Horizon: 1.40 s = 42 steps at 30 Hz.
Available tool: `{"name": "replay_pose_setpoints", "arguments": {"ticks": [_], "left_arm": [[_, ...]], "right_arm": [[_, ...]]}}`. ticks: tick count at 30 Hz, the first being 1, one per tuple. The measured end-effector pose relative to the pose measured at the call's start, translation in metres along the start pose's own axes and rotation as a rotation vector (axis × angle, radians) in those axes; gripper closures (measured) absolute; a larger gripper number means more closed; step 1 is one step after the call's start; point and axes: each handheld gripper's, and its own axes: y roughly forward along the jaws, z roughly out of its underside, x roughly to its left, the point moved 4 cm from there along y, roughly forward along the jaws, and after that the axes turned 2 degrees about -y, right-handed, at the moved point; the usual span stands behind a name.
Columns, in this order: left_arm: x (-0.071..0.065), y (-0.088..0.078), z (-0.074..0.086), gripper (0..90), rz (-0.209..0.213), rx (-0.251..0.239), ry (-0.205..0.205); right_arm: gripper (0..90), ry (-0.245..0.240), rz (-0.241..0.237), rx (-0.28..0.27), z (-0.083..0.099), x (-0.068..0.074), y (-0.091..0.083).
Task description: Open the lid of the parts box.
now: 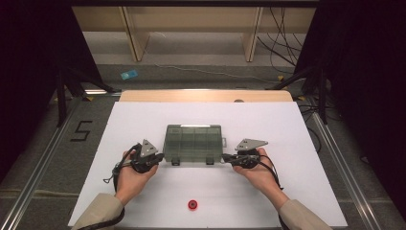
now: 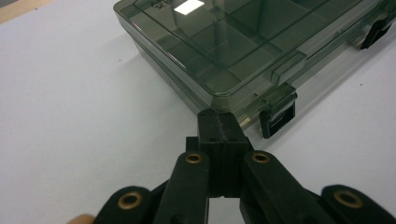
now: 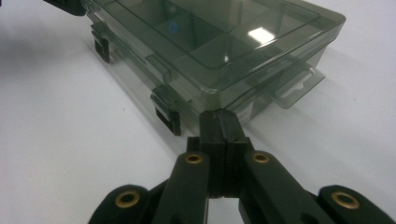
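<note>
Two grippers are held at the near corners of a smoky clear plastic box [image 1: 193,143], which is set mid-table on the white sheet [image 1: 143,201] with its lid down. The left gripper [image 2: 219,122] and the right gripper [image 3: 220,120] are both clenched on nothing, tips right at the box's corners. One small red ring [image 1: 193,204] is seen nearer the person, well apart from the box.

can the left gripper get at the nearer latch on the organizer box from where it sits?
Probably yes. The left gripper, jaws shut, sits at the corner of the organizer box, with the latch just beside its tip. Bare white table surrounds them; nothing stands between.
</note>
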Motion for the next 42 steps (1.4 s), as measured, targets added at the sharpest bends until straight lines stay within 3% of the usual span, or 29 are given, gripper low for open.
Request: {"name": "replay_pose_setpoints", "arguments": {"ticks": [6,9,11,16,17,18,19,20,21,25,29,30,32,33,35,37,42], "left_arm": [[0.001,-0.005,-0.003,90.0,-0.01,-0.009,0.012],[0.002,-0.005,-0.005,90.0,-0.01,-0.047,0.001],[0.0,-0.004,-0.007,90.0,-0.021,-0.105,-0.058],[0.002,-0.007,-0.011,90.0,-0.027,-0.134,-0.056],[0.002,-0.007,-0.012,90.0,-0.023,-0.152,-0.073],[0.003,-0.008,-0.013,90.0,-0.032,-0.148,-0.057],[0.002,-0.007,-0.014,90.0,-0.031,-0.166,-0.079],[0.004,-0.008,-0.015,90.0,-0.033,-0.158,-0.061],[0.004,-0.007,-0.017,90.0,-0.03,-0.175,-0.082],[0.004,-0.005,-0.018,90.0,-0.036,-0.192,-0.096],[0.005,-0.005,-0.021,90.0,-0.034,-0.206,-0.099],[0.005,-0.006,-0.022,90.0,-0.038,-0.208,-0.096],[0.005,-0.005,-0.024,90.0,-0.039,-0.218,-0.103],[0.005,-0.005,-0.024,90.0,-0.037,-0.223,-0.105],[0.005,-0.005,-0.025,90.0,-0.039,-0.232,-0.115],[0.004,-0.004,-0.025,90.0,-0.037,-0.236,-0.121],[0.005,-0.004,-0.029,90.0,-0.045,-0.25,-0.119]], "right_arm": [[90.0,-0.001,0.004,-0.036,-0.003,0.0,-0.002],[90.0,-0.011,0.008,-0.063,-0.005,-0.001,-0.002],[90.0,-0.001,0.006,-0.081,-0.006,-0.001,-0.003],[90.0,-0.002,0.011,-0.115,-0.01,-0.001,-0.005],[90.0,-0.011,0.023,-0.113,-0.01,-0.002,-0.006],[90.0,-0.011,0.024,-0.122,-0.011,-0.003,-0.006],[90.0,-0.012,0.021,-0.137,-0.012,-0.003,-0.006],[90.0,-0.004,0.017,-0.15,-0.013,-0.003,-0.006],[90.0,-0.005,0.017,-0.157,-0.013,-0.003,-0.006],[90.0,-0.005,0.022,-0.178,-0.016,-0.005,-0.006],[90.0,0.019,0.005,-0.197,-0.02,-0.006,-0.004],[90.0,0.016,0.02,-0.186,-0.02,-0.007,-0.005],[90.0,0.022,0.008,-0.214,-0.022,-0.007,-0.004],[90.0,0.028,0.019,-0.193,-0.022,-0.008,-0.007],[90.0,0.029,0.015,-0.224,-0.024,-0.008,-0.006],[90.0,0.021,0.039,-0.196,-0.024,-0.01,-0.008],[90.0,0.029,0.033,-0.24,-0.028,-0.01,-0.007]]}}
